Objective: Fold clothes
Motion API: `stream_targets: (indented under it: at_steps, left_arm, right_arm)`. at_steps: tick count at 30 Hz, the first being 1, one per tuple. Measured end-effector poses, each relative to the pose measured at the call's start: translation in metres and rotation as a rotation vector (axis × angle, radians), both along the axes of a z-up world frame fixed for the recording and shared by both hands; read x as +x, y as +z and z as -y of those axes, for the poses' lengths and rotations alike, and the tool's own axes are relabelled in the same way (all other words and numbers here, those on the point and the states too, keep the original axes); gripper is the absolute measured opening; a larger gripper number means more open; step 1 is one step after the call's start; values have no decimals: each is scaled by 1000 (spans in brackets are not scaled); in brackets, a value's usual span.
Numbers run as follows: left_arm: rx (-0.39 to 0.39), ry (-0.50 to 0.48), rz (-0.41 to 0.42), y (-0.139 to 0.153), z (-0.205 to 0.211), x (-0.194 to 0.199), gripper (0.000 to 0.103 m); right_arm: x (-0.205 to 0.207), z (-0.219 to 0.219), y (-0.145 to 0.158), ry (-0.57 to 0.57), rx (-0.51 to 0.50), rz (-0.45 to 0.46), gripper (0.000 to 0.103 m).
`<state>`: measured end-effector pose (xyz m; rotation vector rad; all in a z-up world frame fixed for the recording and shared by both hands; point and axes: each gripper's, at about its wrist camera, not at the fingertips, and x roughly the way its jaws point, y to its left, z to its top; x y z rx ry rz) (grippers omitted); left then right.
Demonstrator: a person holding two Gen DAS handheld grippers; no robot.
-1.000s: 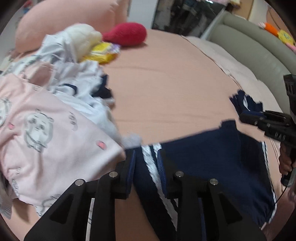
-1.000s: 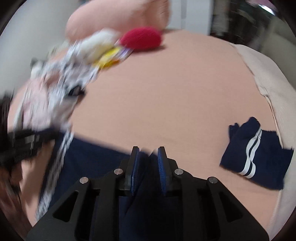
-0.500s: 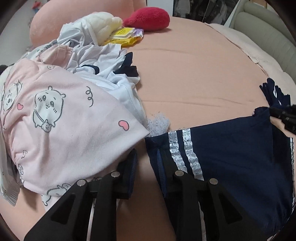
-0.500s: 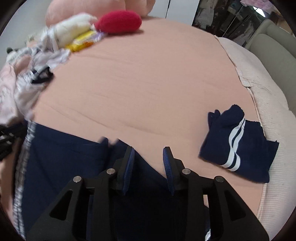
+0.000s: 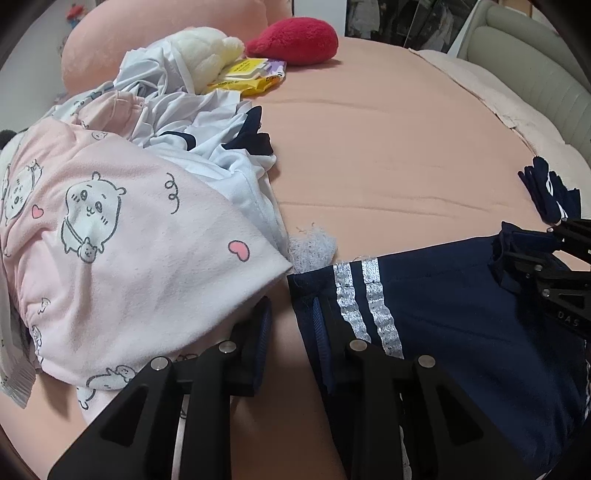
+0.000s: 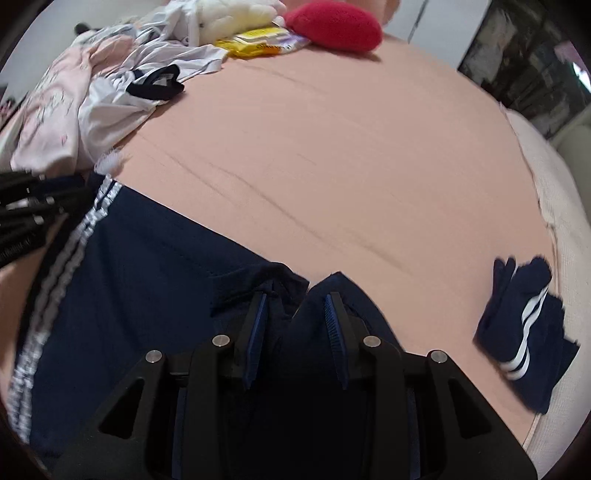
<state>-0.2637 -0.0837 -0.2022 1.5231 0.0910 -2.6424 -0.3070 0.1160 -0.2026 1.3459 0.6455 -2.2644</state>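
Observation:
Navy shorts with two silver side stripes lie spread flat on the peach bed sheet; they also show in the right wrist view. My left gripper is open at the shorts' left striped corner, one finger beside the cloth. My right gripper is open over the shorts' far edge, with cloth bunched between the jaws. It shows in the left wrist view at the right end of the shorts.
A pile of unfolded clothes sits left: a pink printed garment and white clothes. A folded navy striped garment lies right. A red plush, a yellow packet and a pink pillow lie at the back.
Both grippers have opened and let go of the navy shorts, which were held up and now lie flat on the bed.

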Motion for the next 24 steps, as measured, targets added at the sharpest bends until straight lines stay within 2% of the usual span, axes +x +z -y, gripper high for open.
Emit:
stream_targets:
  at_steps: [1,2,3,7,9,13,14,15,17,20,23,24]
  left_arm:
    - [-3,-3,1,0,1,-1,25]
    - [-8,-6,3,0,2,-3,25]
    - [-13,-9,5,1,2,-4,25]
    - [-19,-13,8,1,1,-7,25]
    - [-14,-13,9,1,2,-8,25]
    - [11,-3,7,2,15,-8,26]
    - [25,6,-1,4,18,-6,26]
    - [46,16,-12,7,21,-3,26]
    - [115,5,-49,16,23,1,26]
    - [96,-48,-71,25,16,1,26]
    - [57,-46,-18,9,18,-8,26]
    - [48,-31,-5,5,22,-10,28]
  right_arm:
    - [0,0,-3,3,17,-3,25]
    - [0,-2,-3,-16,49,-26,14]
    - [0,-4,-3,-32,73,-42,11]
    - [0,-28,-6,-87,115,-72,11]
    - [-3,-41,2,-134,90,-78,12]
    - [-19,-79,21,-314,-7,-72,12]
    - [-22,-91,27,-354,-45,-68,16]
    - [-21,-92,32,-335,-101,-49,17]
    - [-9,-78,44,-225,-176,-37,17]
    - [19,-41,57,-39,-157,-62,18]
    - [25,-6,36,26,-46,-48,18]
    - [18,-6,29,4,-15,-49,17]
